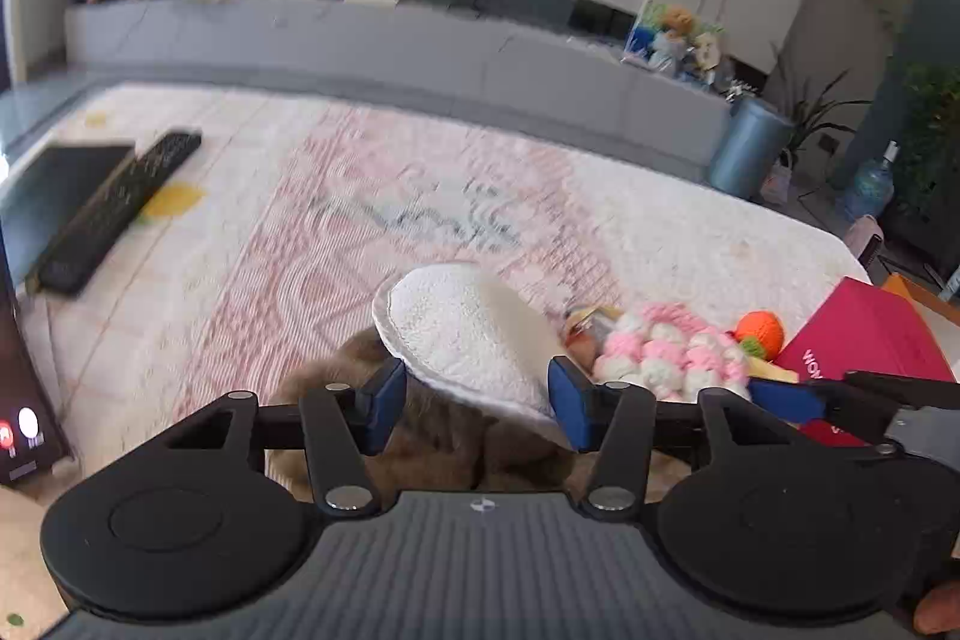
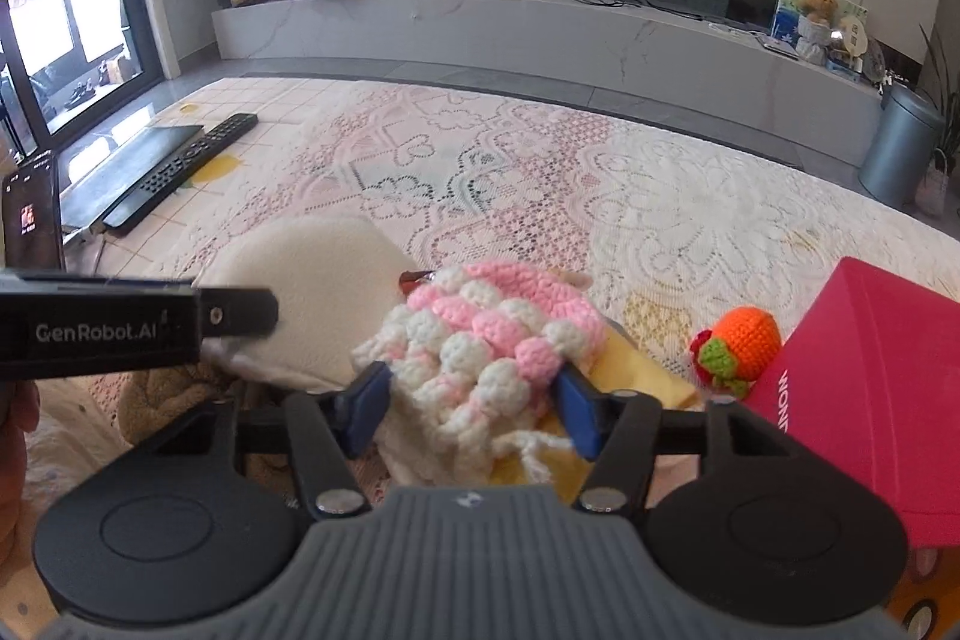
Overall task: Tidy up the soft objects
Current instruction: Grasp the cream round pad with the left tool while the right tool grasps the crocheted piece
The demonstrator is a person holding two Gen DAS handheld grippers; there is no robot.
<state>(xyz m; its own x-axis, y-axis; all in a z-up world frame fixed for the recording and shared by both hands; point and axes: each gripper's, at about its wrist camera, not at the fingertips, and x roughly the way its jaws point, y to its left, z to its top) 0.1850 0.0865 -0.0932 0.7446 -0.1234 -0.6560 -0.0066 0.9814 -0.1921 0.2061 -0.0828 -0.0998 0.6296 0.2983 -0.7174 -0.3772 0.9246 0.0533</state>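
Two grippers work a heap of soft goods on a lace-covered bench (image 2: 660,196). The left gripper (image 1: 477,400), fingers spread, brackets a white padded slipper (image 1: 462,328) lying over a brown plush piece (image 1: 432,436); whether the pads touch is unclear. The right gripper (image 2: 474,406), also spread, straddles a pink-and-white crochet bundle (image 2: 486,340). A crochet orange (image 2: 744,340) sits just beside a red box (image 2: 858,400). Good practice, by appearances: close gently on each item's middle, lift straight, and keep the bundle's loose yarn clear of the fingers.
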